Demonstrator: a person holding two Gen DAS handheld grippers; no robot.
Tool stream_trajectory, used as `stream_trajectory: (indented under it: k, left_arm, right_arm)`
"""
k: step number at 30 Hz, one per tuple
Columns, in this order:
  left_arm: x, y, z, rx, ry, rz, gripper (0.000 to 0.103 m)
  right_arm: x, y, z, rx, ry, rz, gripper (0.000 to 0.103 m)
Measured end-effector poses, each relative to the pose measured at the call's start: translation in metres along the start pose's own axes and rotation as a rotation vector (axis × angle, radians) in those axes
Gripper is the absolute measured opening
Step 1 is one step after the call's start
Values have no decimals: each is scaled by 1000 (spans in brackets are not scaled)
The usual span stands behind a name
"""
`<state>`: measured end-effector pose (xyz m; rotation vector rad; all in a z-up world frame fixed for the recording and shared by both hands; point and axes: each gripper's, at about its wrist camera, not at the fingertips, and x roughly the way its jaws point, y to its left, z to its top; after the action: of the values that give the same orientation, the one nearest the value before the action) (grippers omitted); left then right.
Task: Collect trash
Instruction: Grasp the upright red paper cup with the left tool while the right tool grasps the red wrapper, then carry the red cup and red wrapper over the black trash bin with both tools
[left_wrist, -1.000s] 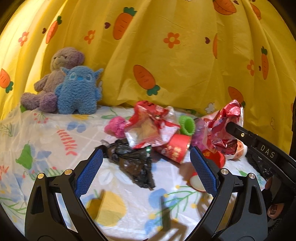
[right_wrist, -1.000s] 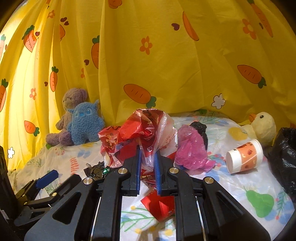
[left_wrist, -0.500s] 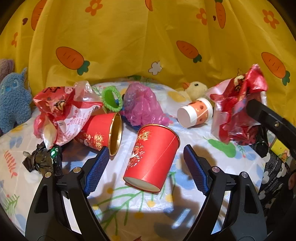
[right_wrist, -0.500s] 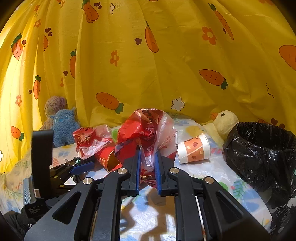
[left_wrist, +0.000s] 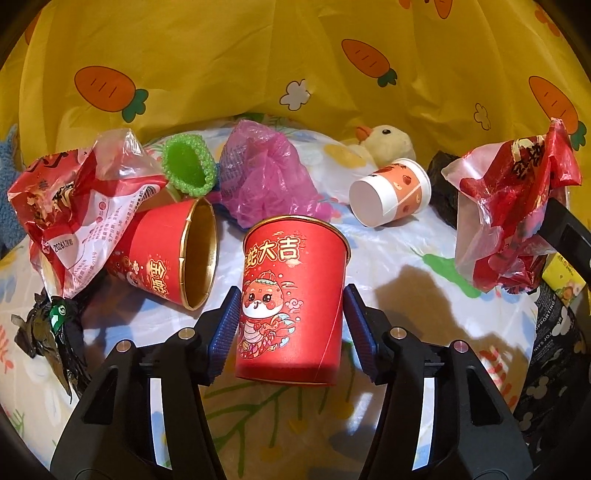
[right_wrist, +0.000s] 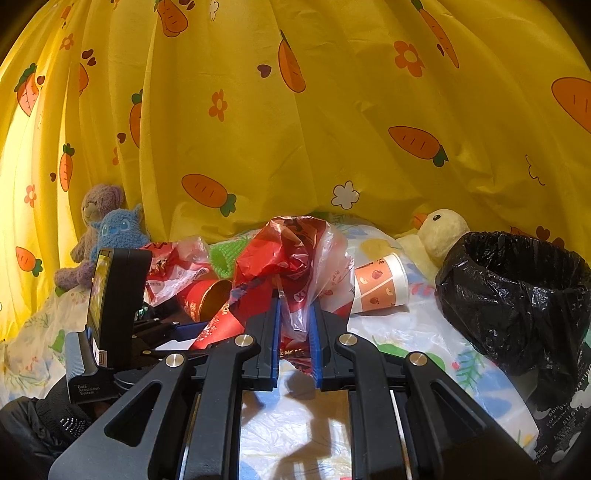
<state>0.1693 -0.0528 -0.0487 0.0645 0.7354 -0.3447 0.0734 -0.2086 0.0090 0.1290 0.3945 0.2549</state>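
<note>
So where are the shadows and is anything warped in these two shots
Left wrist view: hard shadows fall on the tablecloth right of the red cup; fisheye darkens the corners. Right wrist view: the curtain bulges from distortion, glowing brightest at left, shadows below the right gripper.

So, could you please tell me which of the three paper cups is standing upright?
The red cup with the cartoon snake, between the left tongs; the other red cup and white cup lie sideways.

Upright cup (left_wrist: 291, 299) before tipped cup (left_wrist: 168, 254), bin (right_wrist: 517, 291) seemingly far right
</note>
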Motion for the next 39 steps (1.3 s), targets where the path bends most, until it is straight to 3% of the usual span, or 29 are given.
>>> stream_trajectory:
  k: [5, 11, 17, 22, 28, 39]
  left_arm:
    - [-18, -2, 1, -18, -59, 7, 53]
    - [-68, -25, 11, 4, -182, -14, 53]
    - [-102, -63, 39, 45, -280, -99, 53]
    - [-87, -110, 69, 113, -301, -173, 53]
    - [-42, -168, 99, 162, -277, -284, 53]
    - [39, -230, 124, 190, -212, -369, 54]
  right_arm:
    - [-4, -3, 0, 1, -2, -12, 14]
    - [-14, -10, 5, 2, -18, -31, 14]
    - [-37, -30, 28, -12, -92, -104, 14]
    - [-54, -62, 56, -21, -176, -230, 14]
    - [-66, -105, 85, -9, -250, -343, 14]
    - [-52, -164, 90, 70, -241, -461, 14]
